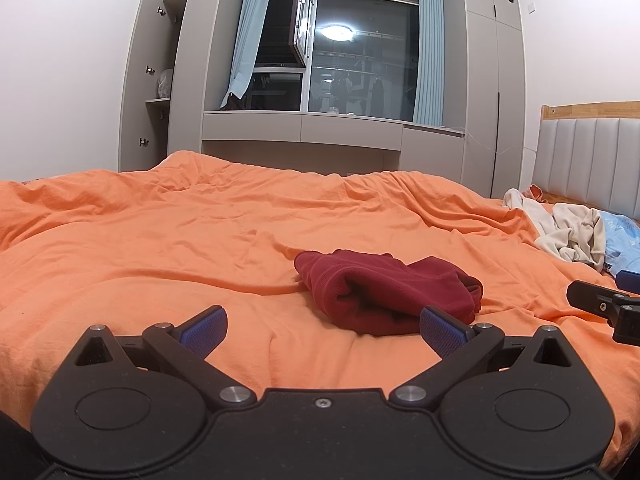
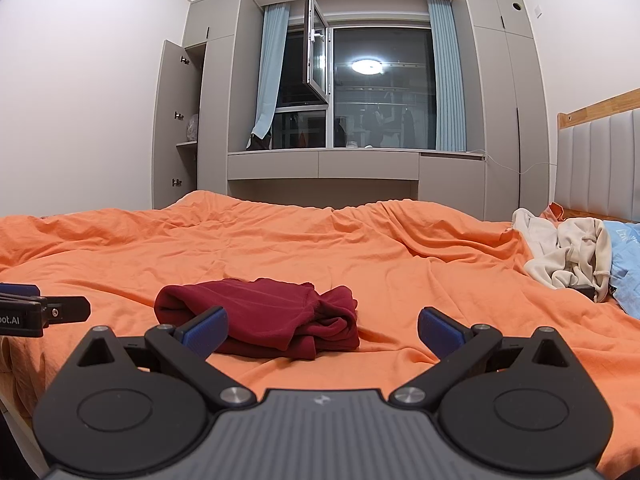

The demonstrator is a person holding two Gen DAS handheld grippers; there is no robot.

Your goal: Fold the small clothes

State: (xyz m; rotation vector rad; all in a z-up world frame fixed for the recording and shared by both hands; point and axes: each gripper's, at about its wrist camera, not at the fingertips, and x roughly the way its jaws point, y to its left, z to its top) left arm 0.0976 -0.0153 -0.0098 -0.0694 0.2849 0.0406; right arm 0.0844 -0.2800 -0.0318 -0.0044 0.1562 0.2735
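Observation:
A dark red garment [image 1: 384,292] lies crumpled and partly folded on the orange bedcover [image 1: 160,240]. In the left wrist view my left gripper [image 1: 324,330] is open, with the garment just beyond and slightly right of its blue fingertips. In the right wrist view the same red garment [image 2: 264,316] sits ahead and left of centre, and my right gripper [image 2: 322,330] is open, its left blue pad [image 2: 206,330] overlapping the garment's near edge. Nothing is held by either. Each gripper shows at the edge of the other's view: the right one [image 1: 608,304], the left one [image 2: 36,312].
A pile of cream clothes [image 1: 568,232] and a light blue item [image 1: 624,240] lie at the bed's right side near the grey padded headboard [image 1: 588,160]. Grey wardrobes with an open door [image 1: 144,80] and a dark window [image 1: 360,60] stand beyond the bed.

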